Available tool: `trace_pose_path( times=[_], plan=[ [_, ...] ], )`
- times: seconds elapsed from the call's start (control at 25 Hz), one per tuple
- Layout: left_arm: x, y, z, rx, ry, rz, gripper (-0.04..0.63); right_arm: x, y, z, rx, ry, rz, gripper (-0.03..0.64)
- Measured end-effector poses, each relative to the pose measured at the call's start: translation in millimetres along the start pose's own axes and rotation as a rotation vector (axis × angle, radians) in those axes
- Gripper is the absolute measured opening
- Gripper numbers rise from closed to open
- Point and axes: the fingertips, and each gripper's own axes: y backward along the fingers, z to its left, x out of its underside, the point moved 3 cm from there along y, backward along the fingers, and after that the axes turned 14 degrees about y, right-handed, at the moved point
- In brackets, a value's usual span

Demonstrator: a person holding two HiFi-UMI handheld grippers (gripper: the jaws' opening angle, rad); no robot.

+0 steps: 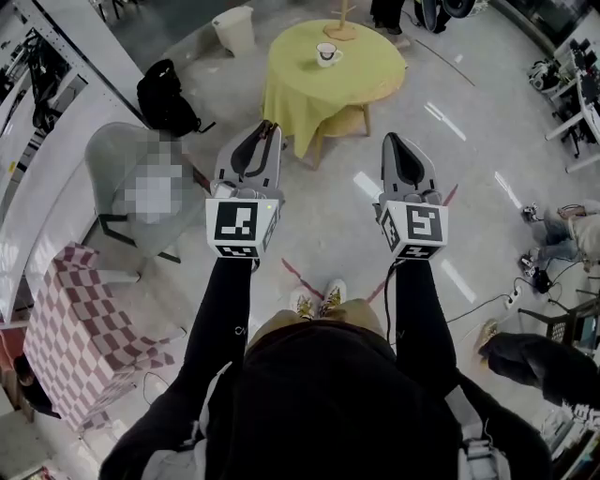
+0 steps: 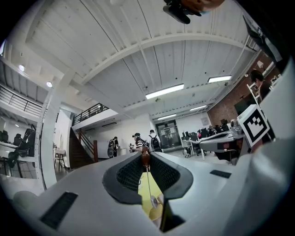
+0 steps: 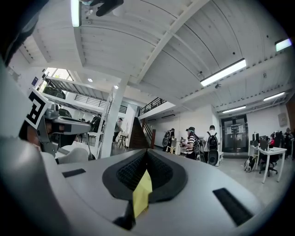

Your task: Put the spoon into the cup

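Observation:
A white cup (image 1: 326, 54) stands on the round table with a yellow cloth (image 1: 291, 84), some way ahead of me. My left gripper (image 1: 267, 127) is held level at waist height and is shut on the spoon (image 2: 148, 179). Its brown handle is pinched at the jaw tips, and the thin metal shaft and bowl hang down between the jaws. My right gripper (image 1: 391, 141) is level beside it, jaws shut with nothing between them (image 3: 146, 153). Through both jaw gaps only the yellow cloth (image 3: 142, 193) shows.
A grey chair (image 1: 122, 178) and a checkered-cloth seat (image 1: 84, 328) stand to my left. Further back on that side are a black backpack (image 1: 164, 94) and a white bin (image 1: 234, 28). Cables and gear (image 1: 539, 272) lie on the floor at right. People stand far off (image 3: 191, 140).

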Motion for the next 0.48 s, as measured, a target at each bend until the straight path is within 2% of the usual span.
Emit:
trace_pose_path(
  times=[0.48],
  plan=[
    [7.3, 2.7, 6.1, 0.044, 0.007, 0.010, 0.057, 2.1, 4.4, 9.7, 0.034, 0.035, 0.012, 0.026]
  ],
)
